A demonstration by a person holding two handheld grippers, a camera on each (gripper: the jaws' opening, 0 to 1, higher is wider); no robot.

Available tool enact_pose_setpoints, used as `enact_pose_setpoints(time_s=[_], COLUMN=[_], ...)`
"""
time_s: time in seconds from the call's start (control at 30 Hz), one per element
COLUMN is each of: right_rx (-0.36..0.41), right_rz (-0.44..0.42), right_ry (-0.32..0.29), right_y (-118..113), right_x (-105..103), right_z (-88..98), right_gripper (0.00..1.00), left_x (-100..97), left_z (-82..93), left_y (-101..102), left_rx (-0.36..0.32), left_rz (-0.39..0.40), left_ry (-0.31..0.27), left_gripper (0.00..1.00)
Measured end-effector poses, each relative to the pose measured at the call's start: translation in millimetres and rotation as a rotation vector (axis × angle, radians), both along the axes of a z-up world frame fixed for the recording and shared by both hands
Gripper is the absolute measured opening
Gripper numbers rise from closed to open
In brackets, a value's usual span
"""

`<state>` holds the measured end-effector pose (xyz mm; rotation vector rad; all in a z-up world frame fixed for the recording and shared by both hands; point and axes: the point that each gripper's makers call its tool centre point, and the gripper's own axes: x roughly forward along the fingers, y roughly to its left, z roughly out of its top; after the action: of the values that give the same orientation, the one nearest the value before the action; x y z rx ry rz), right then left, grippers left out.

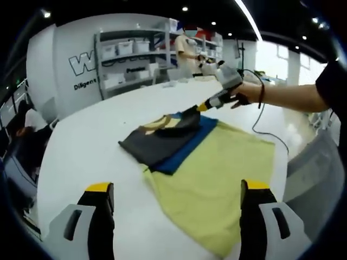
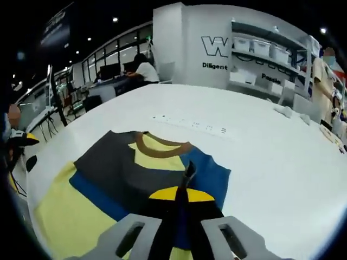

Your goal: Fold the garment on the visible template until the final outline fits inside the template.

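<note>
A partly folded garment [image 1: 162, 138], dark grey and blue with a yellow chest and brown collar [image 2: 162, 145], lies on the far corner of a pale yellow template sheet [image 1: 217, 184] on the white table. My right gripper [image 1: 198, 108], held by a hand reaching in from the right, is shut on the garment's dark edge. In the right gripper view its jaws [image 2: 187, 176] meet on a fold of dark cloth over the blue layer. My left gripper [image 1: 177, 187] hovers open above the near part of the sheet, its jaws wide apart and holding nothing.
The white table [image 1: 87, 141] stretches far and left of the cloth. A white power strip [image 2: 190, 125] lies beyond the garment, and a black cable [image 1: 265, 127] trails off at the right. Shelves with bins [image 1: 127, 59] and a standing person [image 1: 187, 51] are at the back.
</note>
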<state>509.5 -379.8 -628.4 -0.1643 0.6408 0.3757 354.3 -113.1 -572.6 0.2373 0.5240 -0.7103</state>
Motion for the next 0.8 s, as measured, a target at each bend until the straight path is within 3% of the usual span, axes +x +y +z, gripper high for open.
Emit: enact_pose_setpoints(time_s=[0.13, 0.23, 0.4, 0.8], right_rx=[0.024, -0.05, -0.101, -0.134], right_rz=[-0.026, -0.052, -0.065, -0.131], right_ry=[0.008, 0.011, 0.034, 0.074], right_y=[1.7, -8.2, -11.5, -20.0], right_x=[-7.1, -11.2, -22.3, -41.6], right_z=[-3.5, -7.7, -16.2, -31.5], right_gripper=[0.0, 0.0, 0.0, 0.0], left_x=[-0.6, -1.4, -2.7, -5.2], left_z=[1.4, 2.2, 3.8, 3.8], left_y=[0.1, 0.2, 0.7, 4.9], left_rx=[0.002, 0.001, 0.001, 0.002], left_rz=[-0.003, -0.004, -0.004, 0.003], left_ry=[-0.004, -0.005, -0.011, -0.012], left_gripper=[0.93, 0.93, 0.94, 0.94])
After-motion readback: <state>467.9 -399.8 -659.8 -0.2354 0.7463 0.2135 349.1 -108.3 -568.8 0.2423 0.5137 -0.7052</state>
